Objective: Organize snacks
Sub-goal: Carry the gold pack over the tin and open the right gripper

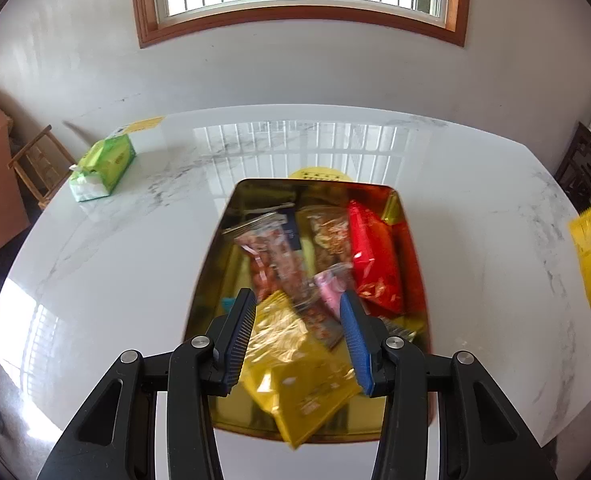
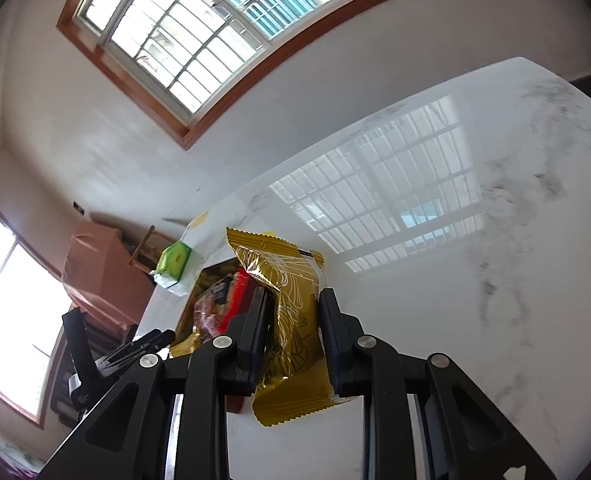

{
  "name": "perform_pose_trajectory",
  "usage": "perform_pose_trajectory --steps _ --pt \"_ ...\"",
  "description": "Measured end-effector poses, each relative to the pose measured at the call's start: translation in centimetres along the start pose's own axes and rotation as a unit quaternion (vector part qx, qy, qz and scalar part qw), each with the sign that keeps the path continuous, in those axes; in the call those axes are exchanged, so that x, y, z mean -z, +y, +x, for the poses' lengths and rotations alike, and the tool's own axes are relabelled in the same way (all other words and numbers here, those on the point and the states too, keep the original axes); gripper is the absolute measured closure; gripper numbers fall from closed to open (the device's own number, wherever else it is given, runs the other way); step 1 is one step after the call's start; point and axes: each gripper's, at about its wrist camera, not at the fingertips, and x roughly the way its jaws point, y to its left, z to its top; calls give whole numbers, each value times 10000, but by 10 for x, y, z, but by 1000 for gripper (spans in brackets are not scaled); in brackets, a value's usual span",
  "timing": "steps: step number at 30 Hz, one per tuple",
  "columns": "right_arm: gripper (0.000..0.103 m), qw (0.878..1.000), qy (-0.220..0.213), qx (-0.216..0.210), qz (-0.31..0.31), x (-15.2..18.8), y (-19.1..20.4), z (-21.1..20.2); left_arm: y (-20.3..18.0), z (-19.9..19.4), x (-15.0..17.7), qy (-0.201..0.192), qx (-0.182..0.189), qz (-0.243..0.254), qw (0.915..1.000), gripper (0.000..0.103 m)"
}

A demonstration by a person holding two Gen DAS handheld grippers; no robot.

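We're hovering the left gripper (image 1: 297,336) w/ fingers spread wide over the gold tin tray (image 1: 209,264) sitting mid tabletop (image 1: 475,208); nothing's between them. Far left, a green tissue pack (image 1: 103,168) is lying near the tabletop's edge. Inside the tray, L to R: a clear bag of reddish snacks (image 1: 271,252), a yellow packet (image 1: 303,376) nearest us, a pink wrapper (image 1: 329,284), a red packet (image 1: 375,260). We're pinching a gold snack packet (image 2: 291,316) in the right gripper (image 2: 293,344), held above the tabletop, right of the tray.
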Motion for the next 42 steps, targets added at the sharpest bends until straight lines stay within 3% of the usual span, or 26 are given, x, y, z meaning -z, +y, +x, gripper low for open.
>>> perform_pose_trajectory --steps 10,17,24,29,32,37,42 --pt "80 9967 461 -564 -345 -7 77 77 37 -4 13 24 -218 -142 9997 58" --pt "80 9929 776 -697 -579 -6 118 133 59 -6 19 2 -398 -174 9991 57" --pt "80 9889 995 -492 -986 -3 146 176 74 -4 23 -55 -667 -160 9976 55" --pt "79 9818 1111 -119 -1537 8 161 204 78 -2 25 -104 -475 -148 9987 48" --pt "78 9762 1228 35 -1786 19 172 223 77 -2 26 -127 -602 -71 9981 44" --pt "74 9691 1260 214 -2108 33 181 234 76 -5 29 -199 -556 -8 9983 42" --pt "63 9745 771 -62 -2108 35 192 205 77 -4 29 -38 -500 -1 9987 42"
